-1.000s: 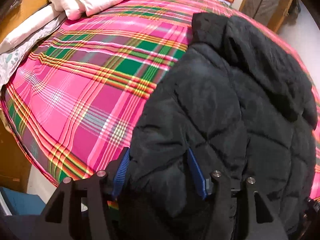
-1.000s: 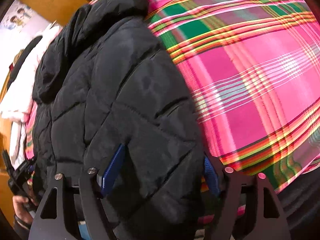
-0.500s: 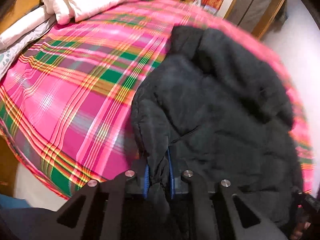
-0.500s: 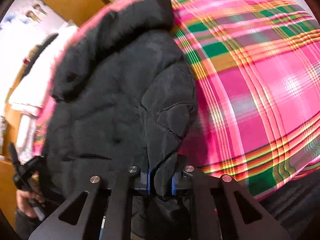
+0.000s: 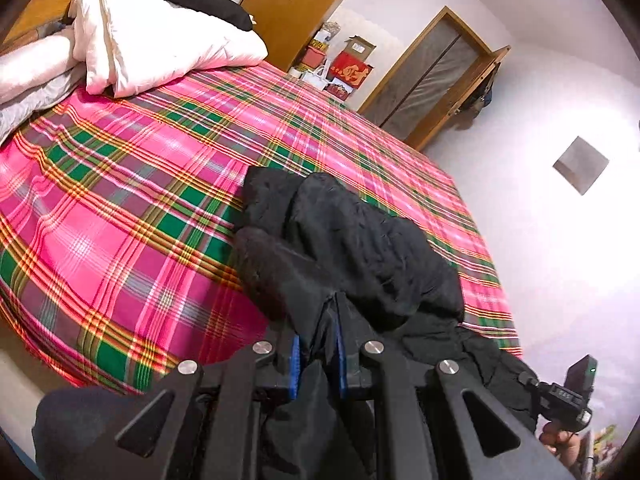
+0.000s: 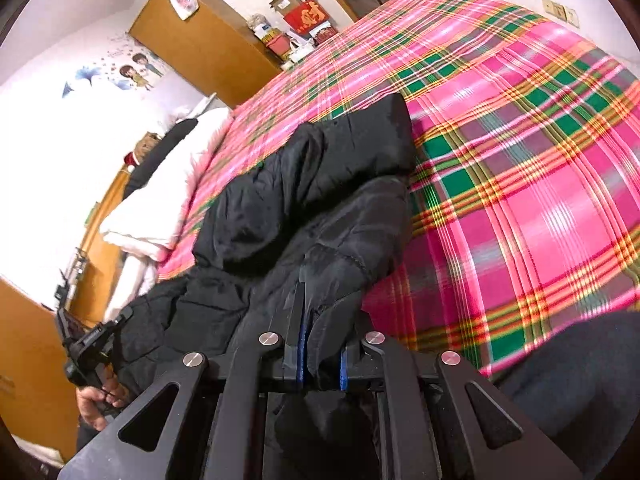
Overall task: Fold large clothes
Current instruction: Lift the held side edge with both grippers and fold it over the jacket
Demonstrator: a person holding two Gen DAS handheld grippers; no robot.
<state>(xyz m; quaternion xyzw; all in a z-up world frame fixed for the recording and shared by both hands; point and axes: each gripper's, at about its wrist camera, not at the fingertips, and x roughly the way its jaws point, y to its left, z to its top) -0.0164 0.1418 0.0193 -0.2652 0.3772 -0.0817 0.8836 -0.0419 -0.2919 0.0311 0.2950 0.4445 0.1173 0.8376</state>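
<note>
The black coat (image 5: pixel 348 248) lies bunched on the near part of the bed (image 5: pixel 132 208), its lower edge lifted off the plaid sheet and running down out of both views, so the hem itself is cut off. Folds hide its sleeves and front; which part each claw grips cannot be told.

The left gripper (image 5: pixel 318 354) is nearly closed, its 2 blue pads pinching a ridge of coat fabric. Its jaws have just been closing, with the cloth between them. In the right wrist view this gripper shows only as a dark, small shape at the left edge, held in a hand (image 6: pixel 98 398).

The right gripper (image 6: pixel 322 362) is pinched tight in the same way, a fold of the coat (image 6: pixel 320 200) squeezed between its pads; its jaws too have just been closing on the cloth. In the left wrist view it is partly cut off at the lower right corner.

A white quilt (image 5: pixel 160 44) is piled at the head of the bed, with something black on top, hard to make out. Past the far edge stand boxes (image 5: pixel 348 68), red and brown, contents unseen, beside a wardrobe (image 6: pixel 204 40) and a door (image 5: pixel 432 80).
</note>
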